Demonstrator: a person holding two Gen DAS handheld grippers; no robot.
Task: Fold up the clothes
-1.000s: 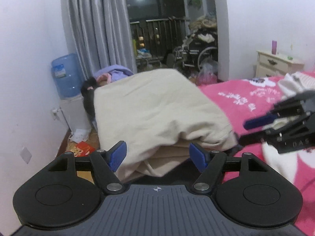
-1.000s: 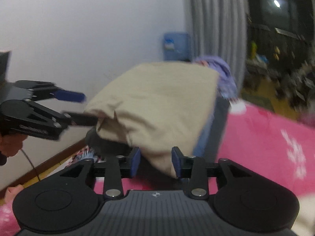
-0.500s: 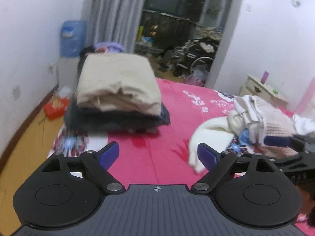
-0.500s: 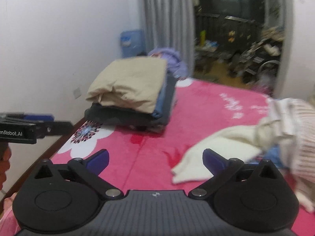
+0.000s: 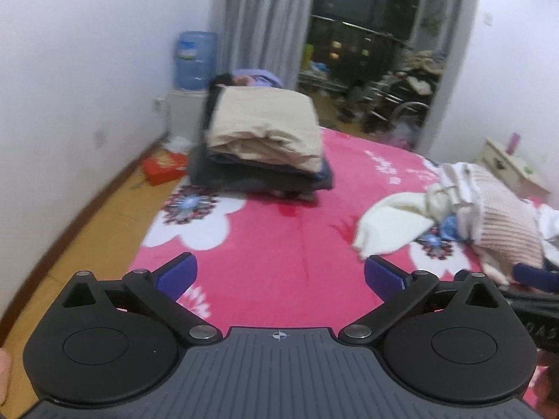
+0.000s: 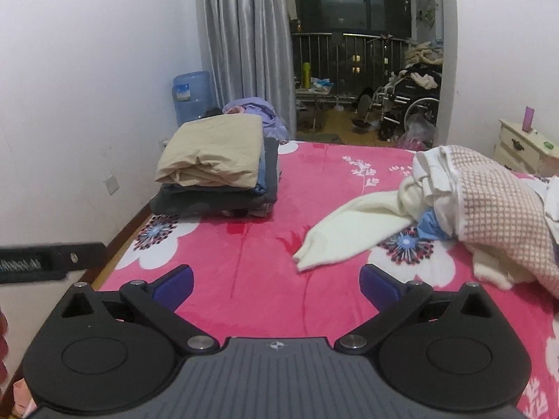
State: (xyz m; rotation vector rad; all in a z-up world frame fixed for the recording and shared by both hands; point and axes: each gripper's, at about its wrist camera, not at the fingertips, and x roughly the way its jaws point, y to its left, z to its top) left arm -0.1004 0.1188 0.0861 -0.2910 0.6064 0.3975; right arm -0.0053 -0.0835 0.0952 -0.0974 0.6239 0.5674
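Now both hand-held grippers hang empty over the bed, the folded stack behind them and the unfolded heap still to do.

The left hand-held gripper [image 5: 279, 276] has just been opening and its jaws stand wide apart with nothing between them; the right hand-held gripper [image 6: 276, 281] is equally wide and empty. The folded beige garment [image 6: 213, 155] tops the stack of folded clothes [image 6: 223, 195] at centre left of the right view, close to the bed's [image 6: 265, 251] edge, so a careless brush could tip it floorward. The cream garment [image 6: 349, 234] trails from the unfolded heap [image 6: 489, 206] at right; pinching 1 layer there may drag the pink knit [image 6: 503, 209] along. Nothing blocks the reach; the water bottle [image 6: 190, 96], the nightstand [image 6: 524, 148] and the wheelchair [image 6: 412, 104] stand well apart.
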